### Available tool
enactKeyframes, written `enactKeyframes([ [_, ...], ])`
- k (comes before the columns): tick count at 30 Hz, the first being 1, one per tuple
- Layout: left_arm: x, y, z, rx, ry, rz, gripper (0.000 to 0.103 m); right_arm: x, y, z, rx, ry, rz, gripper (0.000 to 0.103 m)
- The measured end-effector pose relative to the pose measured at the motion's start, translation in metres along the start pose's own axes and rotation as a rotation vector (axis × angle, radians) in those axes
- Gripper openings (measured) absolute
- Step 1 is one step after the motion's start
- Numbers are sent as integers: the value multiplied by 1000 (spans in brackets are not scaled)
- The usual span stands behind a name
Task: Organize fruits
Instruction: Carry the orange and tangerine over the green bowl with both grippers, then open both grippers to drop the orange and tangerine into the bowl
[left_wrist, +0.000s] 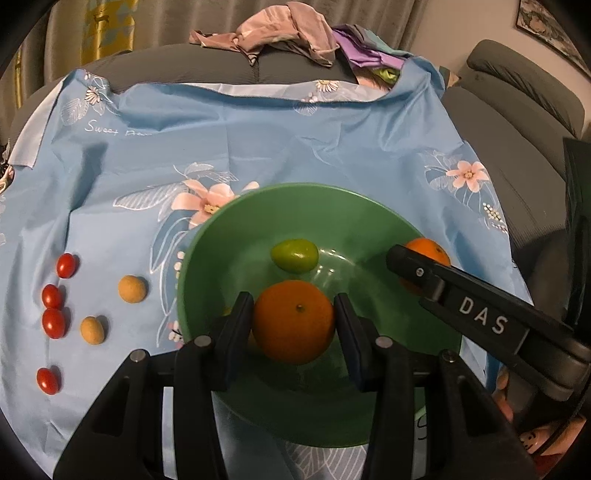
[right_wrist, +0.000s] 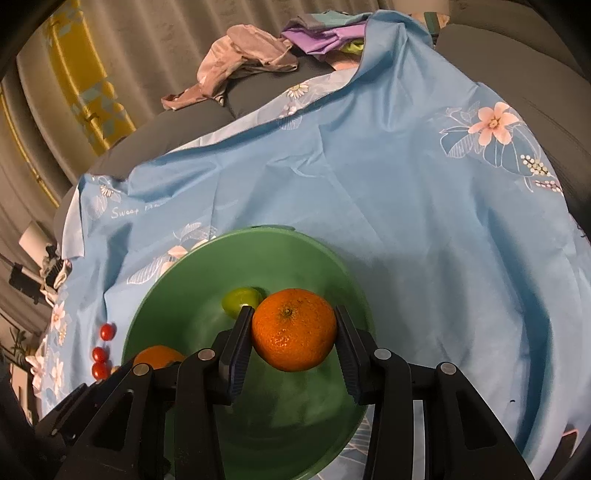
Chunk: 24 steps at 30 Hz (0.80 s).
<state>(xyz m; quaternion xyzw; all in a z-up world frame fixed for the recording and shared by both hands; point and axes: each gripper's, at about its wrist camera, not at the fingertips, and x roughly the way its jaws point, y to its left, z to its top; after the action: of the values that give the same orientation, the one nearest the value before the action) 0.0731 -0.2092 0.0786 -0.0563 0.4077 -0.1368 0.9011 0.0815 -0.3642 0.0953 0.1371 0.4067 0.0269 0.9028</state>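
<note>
Your left gripper (left_wrist: 294, 322) and right gripper (right_wrist: 294, 330) each clamp an orange (left_wrist: 293, 321) (one apiece) over the green bowl (left_wrist: 221, 236); a lime (left_wrist: 294, 255) sits inside.

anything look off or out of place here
No spills or damage. Four cherry tomatoes and two small tan fruits lie loose on the blue cloth, outside the green bowl. Each gripper holds an orange.
</note>
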Motion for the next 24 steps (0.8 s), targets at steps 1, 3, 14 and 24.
enactKeyframes([
  [1,1,-1,0,5,4,-2,45,1,0,0,-1,2,-2,44],
  [3,3,-2,0,6,6,-5,45,3,1,0,-1,9,-8,44],
  [14,11,-2,1,-24,29,-40,45,12,7,-2,-37,44,-52,44],
  [24,-20,14,-2,-33,-41,-53,63,0,14,-1,-57,-3,-41,58],
])
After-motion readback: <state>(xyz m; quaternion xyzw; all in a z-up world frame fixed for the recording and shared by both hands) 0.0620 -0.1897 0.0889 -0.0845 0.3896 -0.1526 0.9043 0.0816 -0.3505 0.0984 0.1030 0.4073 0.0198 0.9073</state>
